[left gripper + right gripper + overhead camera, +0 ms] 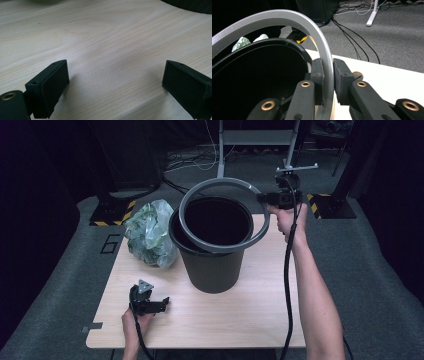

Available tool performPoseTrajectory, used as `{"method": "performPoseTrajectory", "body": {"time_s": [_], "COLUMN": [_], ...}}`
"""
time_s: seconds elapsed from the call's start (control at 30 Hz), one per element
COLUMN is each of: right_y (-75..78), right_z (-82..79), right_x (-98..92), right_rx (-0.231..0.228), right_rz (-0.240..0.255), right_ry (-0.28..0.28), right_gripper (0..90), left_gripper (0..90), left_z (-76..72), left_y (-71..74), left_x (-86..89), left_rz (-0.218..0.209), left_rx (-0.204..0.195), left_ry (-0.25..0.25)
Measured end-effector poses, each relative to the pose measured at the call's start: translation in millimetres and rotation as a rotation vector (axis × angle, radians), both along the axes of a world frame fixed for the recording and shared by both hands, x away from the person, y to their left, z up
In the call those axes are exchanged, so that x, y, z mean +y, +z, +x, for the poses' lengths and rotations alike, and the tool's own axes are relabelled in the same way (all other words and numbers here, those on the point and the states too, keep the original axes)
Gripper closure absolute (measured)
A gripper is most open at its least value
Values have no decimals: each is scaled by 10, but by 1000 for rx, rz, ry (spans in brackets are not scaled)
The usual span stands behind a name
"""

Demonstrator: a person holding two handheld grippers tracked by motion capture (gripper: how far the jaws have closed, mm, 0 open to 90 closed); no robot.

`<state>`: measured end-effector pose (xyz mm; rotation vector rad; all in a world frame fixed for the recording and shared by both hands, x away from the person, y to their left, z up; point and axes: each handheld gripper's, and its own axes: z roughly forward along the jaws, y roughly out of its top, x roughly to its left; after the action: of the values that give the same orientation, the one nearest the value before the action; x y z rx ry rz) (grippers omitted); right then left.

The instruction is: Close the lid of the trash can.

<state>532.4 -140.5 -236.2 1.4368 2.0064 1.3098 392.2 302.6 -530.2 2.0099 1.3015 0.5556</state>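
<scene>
A dark grey bin (212, 260) stands on the wooden table (260, 315). A light grey ring (205, 187) hangs tilted over its mouth, far side raised, near side low on the rim. My right gripper (265, 198) is shut on the ring's right edge; in the right gripper view the ring (287, 21) passes between the pads (318, 75) of that gripper (329, 80), over the bin's black opening (254, 80). My left gripper (162, 304) rests on the table at the front left, open. In the left gripper view its jaws stand wide apart around bare wood (115, 45).
A clear plastic bag with green contents (150, 232) lies on the table left of the bin. Beyond the table are grey carpet, cables (185, 162), a white stand (220, 150) and yellow-black marked bases (112, 215).
</scene>
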Motion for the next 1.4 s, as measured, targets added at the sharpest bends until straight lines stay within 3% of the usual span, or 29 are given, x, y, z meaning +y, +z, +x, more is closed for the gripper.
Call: {"method": "performPoseTrajectory", "body": {"time_s": [0.43, 0.83, 1.4], "right_y": [-58, -131, -244], "right_z": [67, 131, 193], "right_x": [153, 220, 315], "right_rx": [20, 49, 55], "right_rz": [-6, 20, -22], "right_ry": [22, 28, 12], "right_gripper": [792, 791, 791], "left_gripper": [68, 68, 68], "left_z": [1, 1, 1], "left_y": [-1, -1, 1], "left_x": [0, 0, 1], "left_rz": [0, 0, 1], "left_rx": [-1, -2, 1], "left_ry": [1, 1, 0]}}
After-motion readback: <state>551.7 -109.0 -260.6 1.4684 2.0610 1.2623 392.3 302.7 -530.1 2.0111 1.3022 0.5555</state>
